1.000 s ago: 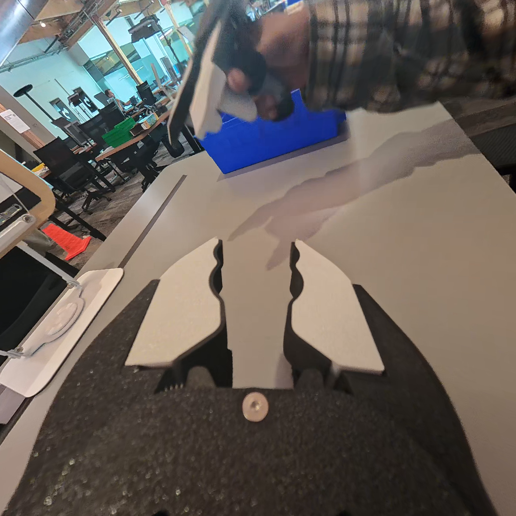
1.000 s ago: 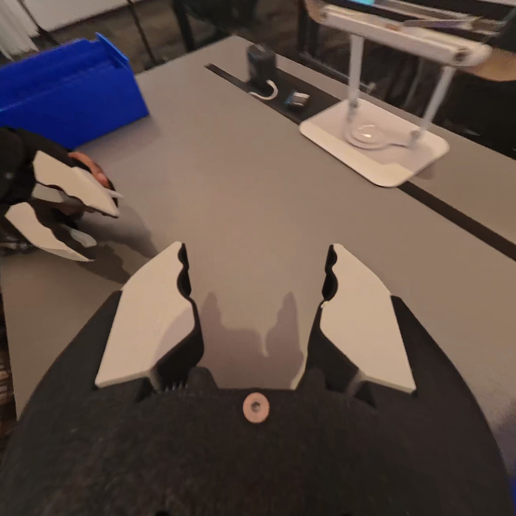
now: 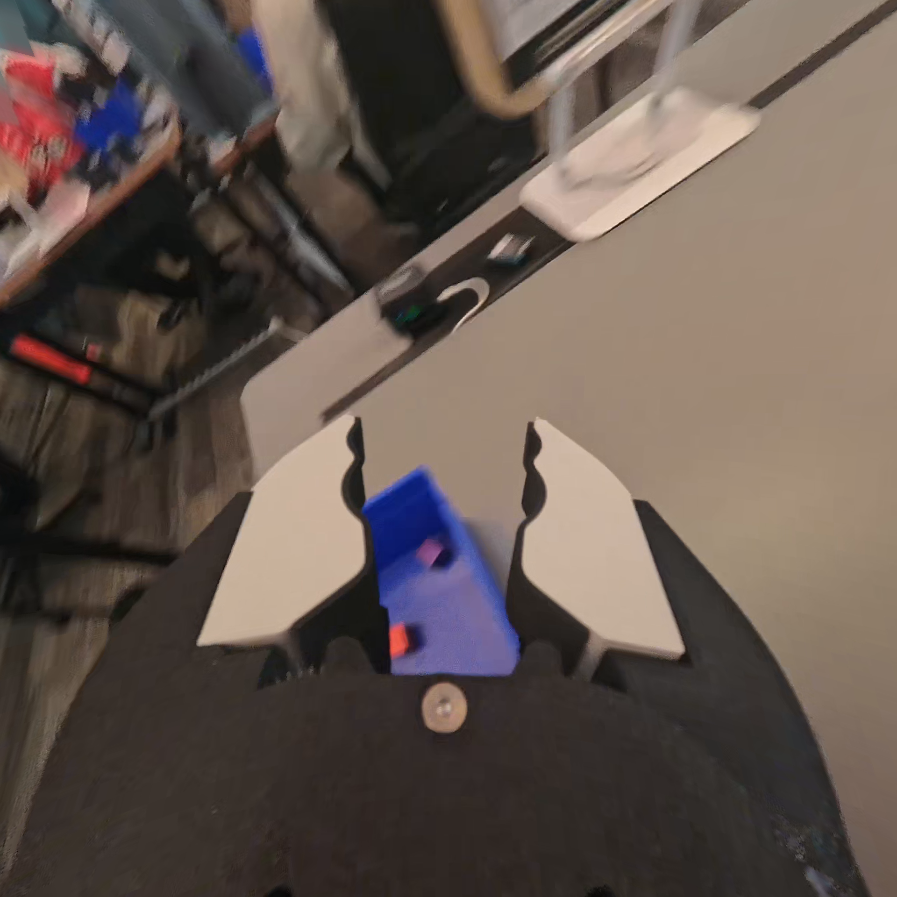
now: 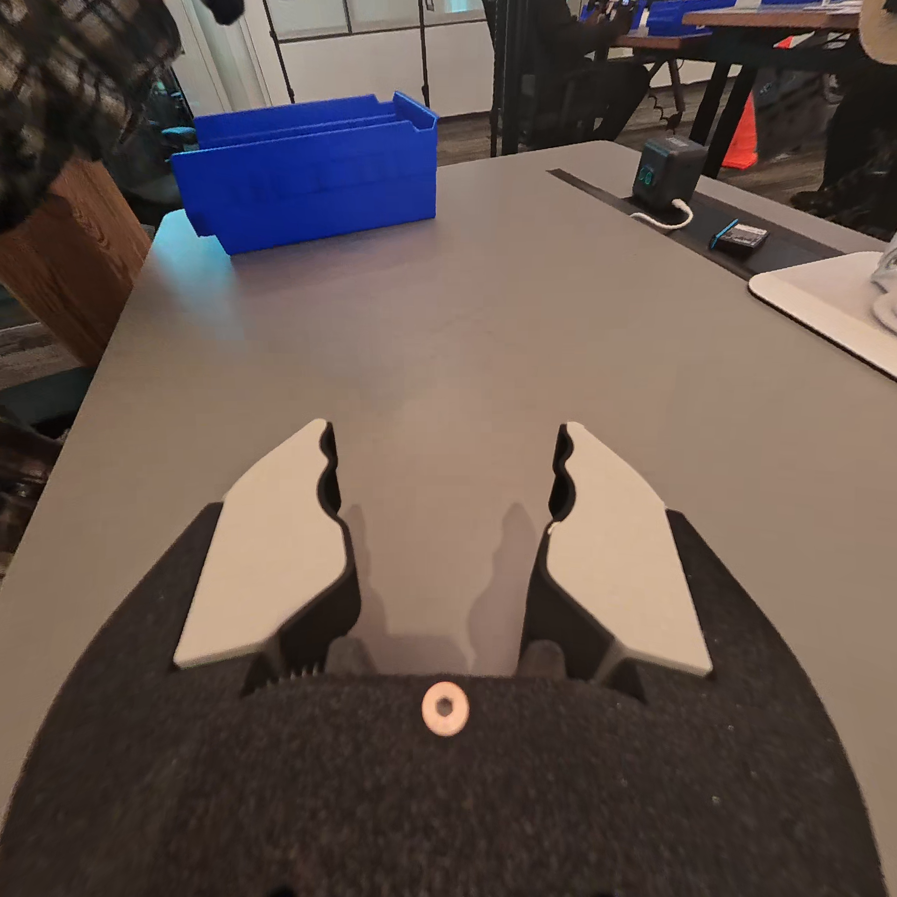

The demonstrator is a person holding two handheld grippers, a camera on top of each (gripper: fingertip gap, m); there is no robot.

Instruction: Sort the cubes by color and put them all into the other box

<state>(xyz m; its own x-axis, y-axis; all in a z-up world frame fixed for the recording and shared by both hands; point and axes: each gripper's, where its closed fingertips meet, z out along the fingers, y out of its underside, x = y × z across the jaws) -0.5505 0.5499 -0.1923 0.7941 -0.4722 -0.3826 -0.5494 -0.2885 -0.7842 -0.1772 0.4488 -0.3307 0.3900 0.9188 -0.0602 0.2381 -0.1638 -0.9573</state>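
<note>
Left gripper (image 3: 442, 427): fingers spread, empty, above a blue box (image 3: 478, 573) at lower centre holding a purple cube (image 3: 431, 552) and red cube (image 3: 399, 640). Right gripper (image 4: 444, 427): fingers spread, empty. Second blue box (image 4: 310, 182) at upper left on the grey table (image 4: 437, 315).

My left tongs (image 3: 442, 427) swung off the bare desk and now hang over a blue box (image 3: 478, 573), seen btwn the jaws, w/ a purple cube (image 3: 429, 552) and a red cube (image 3: 399, 639) inside. Jaw gap is wider than a sec ago; view's blurred. My right tongs (image 4: 444, 427) turned too: the other blue box (image 4: 310, 179) moved from far left to ahead-left, and the left tongs are out of that view.
</note>
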